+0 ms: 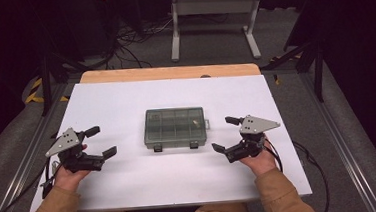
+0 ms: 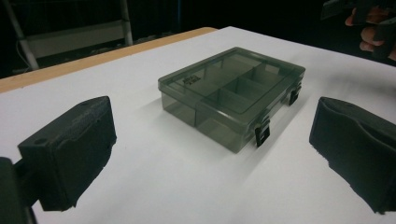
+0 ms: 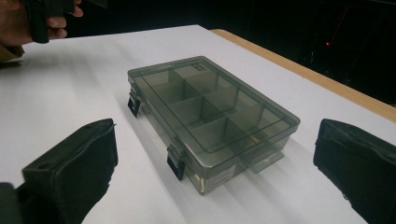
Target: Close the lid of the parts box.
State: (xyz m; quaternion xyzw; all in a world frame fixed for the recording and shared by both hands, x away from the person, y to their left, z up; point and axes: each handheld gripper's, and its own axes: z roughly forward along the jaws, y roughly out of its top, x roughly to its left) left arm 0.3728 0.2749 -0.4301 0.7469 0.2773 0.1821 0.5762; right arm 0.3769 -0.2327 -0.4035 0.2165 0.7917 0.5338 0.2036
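Observation:
A smoky grey see-through compartment box (image 1: 175,127) lies shut in the middle of the white table (image 1: 126,105), its two black latches facing me. My left gripper (image 1: 101,141) hovers to its left, jaws wide open and empty. My right gripper (image 1: 226,133) hovers to its right, also open and empty. The left gripper view has the box (image 2: 233,95) ahead between the black pads (image 2: 70,149). The right gripper view looks along the box (image 3: 212,116) from the other side, with its latches (image 3: 175,167) at the near edge. A small pale item sits in one far-right compartment (image 1: 195,121).
The table's far edge is a bare wooden strip (image 1: 168,73). Beyond it stand a white metal frame (image 1: 215,19) and cables on the floor. Metal rails (image 1: 329,141) run along both sides of the table. Bare white surface surrounds the box.

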